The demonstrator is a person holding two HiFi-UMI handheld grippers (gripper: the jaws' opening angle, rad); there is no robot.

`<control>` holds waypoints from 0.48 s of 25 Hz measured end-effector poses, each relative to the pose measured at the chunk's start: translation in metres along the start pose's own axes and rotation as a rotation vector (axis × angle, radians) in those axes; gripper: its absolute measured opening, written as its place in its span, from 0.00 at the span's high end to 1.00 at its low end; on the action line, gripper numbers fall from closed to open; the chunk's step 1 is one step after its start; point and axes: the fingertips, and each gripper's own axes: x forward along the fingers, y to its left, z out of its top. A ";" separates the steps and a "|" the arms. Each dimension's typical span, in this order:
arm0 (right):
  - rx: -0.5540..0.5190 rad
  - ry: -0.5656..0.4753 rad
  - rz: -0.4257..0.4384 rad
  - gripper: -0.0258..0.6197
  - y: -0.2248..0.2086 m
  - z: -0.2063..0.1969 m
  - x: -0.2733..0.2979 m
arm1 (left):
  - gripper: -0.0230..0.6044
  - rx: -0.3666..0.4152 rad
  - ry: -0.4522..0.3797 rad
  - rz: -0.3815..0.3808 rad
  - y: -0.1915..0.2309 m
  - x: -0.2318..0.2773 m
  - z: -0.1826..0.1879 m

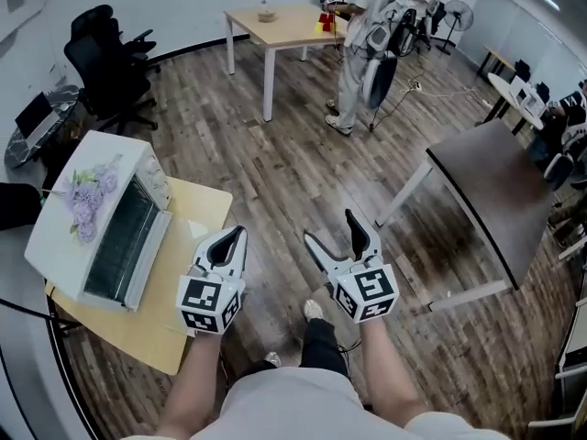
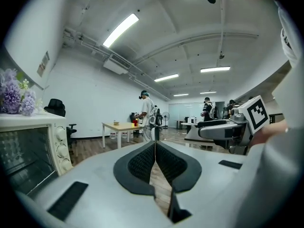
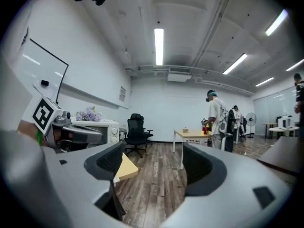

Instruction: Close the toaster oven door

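Observation:
The white toaster oven stands on a small yellow table at the left, with purple flowers on its top. Its glass door faces right and seems to lean outward, with the handle bar along its far edge; I cannot tell how far it is open. The oven also shows at the left of the left gripper view, with its knobs. My left gripper hangs shut and empty over the table's right edge, apart from the oven. My right gripper is open and empty over the floor.
A wooden table stands at the back, with a person beside it. A dark table is on the right. Black office chairs sit at the back left. Wood floor lies between them.

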 end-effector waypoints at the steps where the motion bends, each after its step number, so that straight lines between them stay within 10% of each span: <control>1: -0.007 -0.004 0.039 0.11 0.004 0.001 0.014 | 0.94 -0.003 -0.002 0.031 0.009 0.001 0.000; 12: -0.077 -0.027 0.610 0.11 0.096 0.020 0.149 | 0.94 -0.049 -0.012 0.544 0.092 -0.048 0.003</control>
